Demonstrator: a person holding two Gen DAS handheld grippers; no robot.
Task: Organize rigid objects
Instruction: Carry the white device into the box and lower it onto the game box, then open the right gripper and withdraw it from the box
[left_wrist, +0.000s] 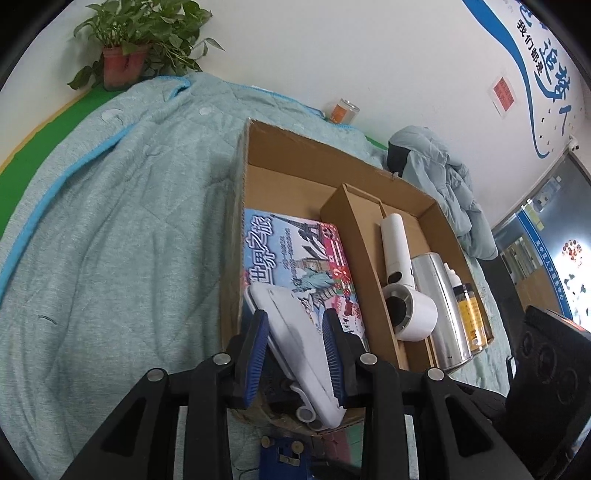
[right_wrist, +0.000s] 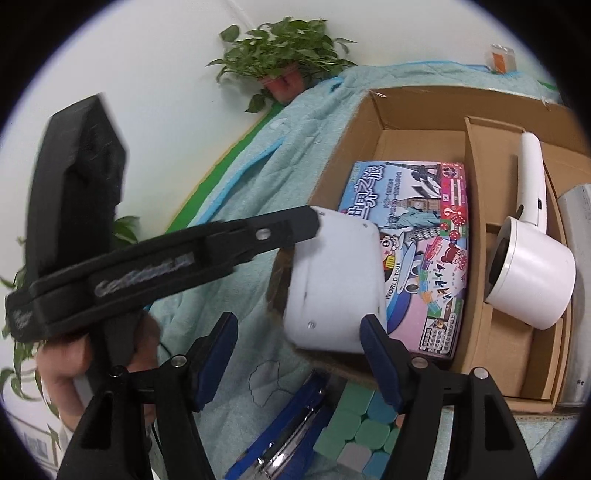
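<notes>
My left gripper is shut on a flat white plastic device, tilted over the near left corner of the cardboard box. Under it in the box lies a colourful board game box. Past the cardboard divider lie a white hair dryer, a silver can and an amber bottle. In the right wrist view the white device hangs from the left gripper's black finger. My right gripper is open just below it, its pads apart from it.
A blue stapler and a green-blue puzzle cube lie on the teal quilt in front of the box. A potted plant, an orange-labelled jar and a heaped jacket line the wall. A hand grips the left tool.
</notes>
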